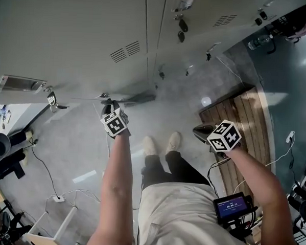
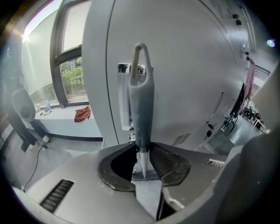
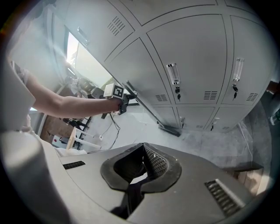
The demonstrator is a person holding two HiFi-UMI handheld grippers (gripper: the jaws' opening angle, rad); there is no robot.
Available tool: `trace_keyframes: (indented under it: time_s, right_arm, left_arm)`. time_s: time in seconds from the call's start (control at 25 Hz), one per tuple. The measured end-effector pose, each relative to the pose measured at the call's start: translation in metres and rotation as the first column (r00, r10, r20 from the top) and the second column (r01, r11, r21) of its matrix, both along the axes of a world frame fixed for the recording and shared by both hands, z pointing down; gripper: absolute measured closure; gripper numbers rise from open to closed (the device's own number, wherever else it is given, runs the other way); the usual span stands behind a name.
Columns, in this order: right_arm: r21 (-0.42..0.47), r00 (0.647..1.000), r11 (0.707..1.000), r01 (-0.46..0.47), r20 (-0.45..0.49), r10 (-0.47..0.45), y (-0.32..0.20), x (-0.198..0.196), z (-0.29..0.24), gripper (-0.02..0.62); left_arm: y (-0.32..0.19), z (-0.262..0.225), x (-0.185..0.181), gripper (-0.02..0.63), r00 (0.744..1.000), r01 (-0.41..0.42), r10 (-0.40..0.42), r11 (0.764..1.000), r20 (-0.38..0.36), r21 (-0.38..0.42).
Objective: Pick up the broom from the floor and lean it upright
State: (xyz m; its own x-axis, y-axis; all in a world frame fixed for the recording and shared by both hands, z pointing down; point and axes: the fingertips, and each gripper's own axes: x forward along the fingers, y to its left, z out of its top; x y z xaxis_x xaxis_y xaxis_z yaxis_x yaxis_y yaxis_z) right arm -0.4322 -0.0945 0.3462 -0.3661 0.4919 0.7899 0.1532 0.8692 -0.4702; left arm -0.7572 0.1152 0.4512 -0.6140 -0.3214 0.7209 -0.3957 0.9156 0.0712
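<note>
**Left gripper (image 2: 141, 157) slack around the broom (image 2: 141, 105), broom propped at the lockers (image 2: 188, 65)**

Up close in the left gripper view, the two jaws stand parted and the broom's shaft rises straight up between them. Above the fingertips you get the grey grip sleeve and its hanging loop. There's a dark gap beside the shaft on the left pad's side, so no squeeze on it. Past the fingertips it's all pale locker door, with a clear tube-shaped door handle (image 2: 124, 96) just behind the grip.

Over to the right gripper (image 3: 143, 148): jaws closed tip to tip, nothing in them, well apart from the broom. Far beyond its fingertips, up and to the left, the other gripper sits at the upper shaft. From there the shaft slants down and away to the brush head (image 3: 168, 129), which is planted on the floor (image 3: 205, 144) at the foot of the lockers. So the broom is tilted, bristles down, leaning along the locker fronts. Whether its top end actually touches a door, I can't tell.

From the head view, both forearms are stretched out. The person's pale shoes (image 1: 162, 144) show below and between the two sets of fingers. A slatted wooden platform (image 1: 240, 119) lies just beyond the right gripper's fingers, and a small lit screen (image 1: 233, 204) sits back at the hip.
</note>
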Motion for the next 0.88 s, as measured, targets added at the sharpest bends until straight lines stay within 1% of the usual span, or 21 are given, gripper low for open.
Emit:
trace_keyframes:
  time_s: [0.12, 0.24, 0.56, 0.64, 0.72, 0.8, 0.88]
  right_arm:
    - [-0.001, 1.0, 1.0, -0.001, -0.001, 0.001, 0.003, -0.001, 0.002, 0.58]
    - [-0.002, 1.0, 1.0, -0.004, -0.001, 0.004, 0.003, 0.0, 0.003, 0.58]
    - [-0.009, 1.0, 1.0, -0.027, 0.003, 0.027, -0.003, 0.003, 0.004, 0.58]
    - [-0.01, 1.0, 0.999, -0.03, 0.005, 0.03, -0.004, 0.004, 0.004, 0.58]
    - [-0.012, 0.999, 0.999, -0.035, 0.005, 0.035, -0.005, 0.006, 0.004, 0.58]
    - [-0.013, 0.999, 0.999, -0.042, 0.002, 0.042, -0.006, 0.01, 0.005, 0.58]
    - [-0.01, 0.999, 0.999, -0.048, -0.005, 0.048, -0.006, 0.014, 0.007, 0.58]
  left_arm:
    - [-0.007, -0.003, 0.002, 0.52, 0.998, -0.055, 0.055, 0.998, 0.027, 0.001]
    - [-0.018, -0.01, 0.015, 0.523, 0.994, -0.104, 0.104, 0.994, 0.029, 0.016]
    - [-0.033, -0.028, 0.057, 0.522, 0.987, -0.159, 0.158, 0.986, 0.029, 0.044]
    - [-0.035, -0.026, 0.063, 0.523, 0.988, -0.152, 0.152, 0.987, 0.009, 0.043]
    - [-0.039, -0.016, 0.063, 0.522, 0.99, -0.136, 0.137, 0.99, -0.027, 0.038]
    - [-0.046, -0.007, 0.056, 0.523, 0.99, -0.131, 0.132, 0.991, -0.057, 0.025]
    - [-0.056, 0.001, 0.045, 0.522, 0.987, -0.145, 0.146, 0.989, -0.061, 0.009]
